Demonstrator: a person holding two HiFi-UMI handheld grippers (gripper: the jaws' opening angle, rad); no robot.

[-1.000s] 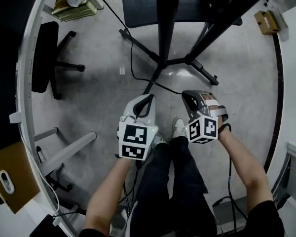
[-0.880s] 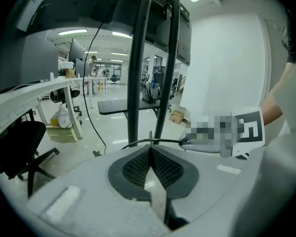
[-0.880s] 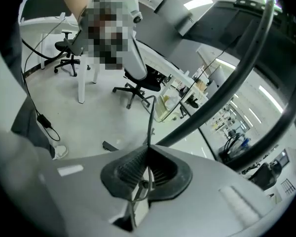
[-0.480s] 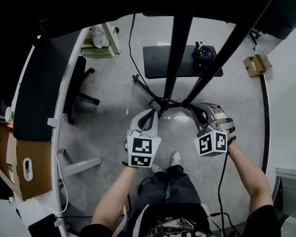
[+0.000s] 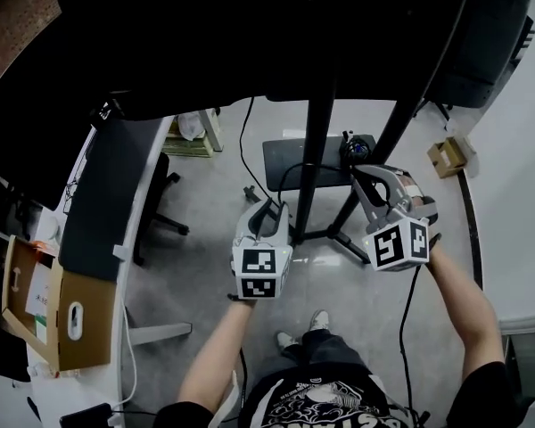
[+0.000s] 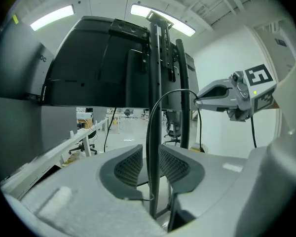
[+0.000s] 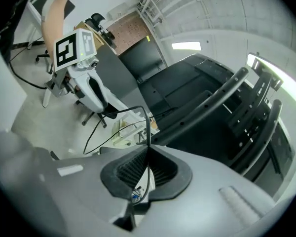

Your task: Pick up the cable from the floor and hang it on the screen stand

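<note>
A thin black cable arcs between my two grippers in front of the screen stand, whose dark poles rise to the big black screen. My left gripper is held left of the poles. In the left gripper view its jaws have just been opening; the cable runs loosely through the gap and the pads do not press on it. My right gripper is higher, between the poles, and is shut on the cable, its tips pinched together.
A desk with an office chair and a cardboard box stands at the left. A dark floor plate lies behind the stand's feet. A small box sits at the right wall. The person's shoes are below.
Both grippers have risen from near the floor to the height of the stand's poles, with the cable lifted between them. The head view has tilted up, so the screen now shows.
</note>
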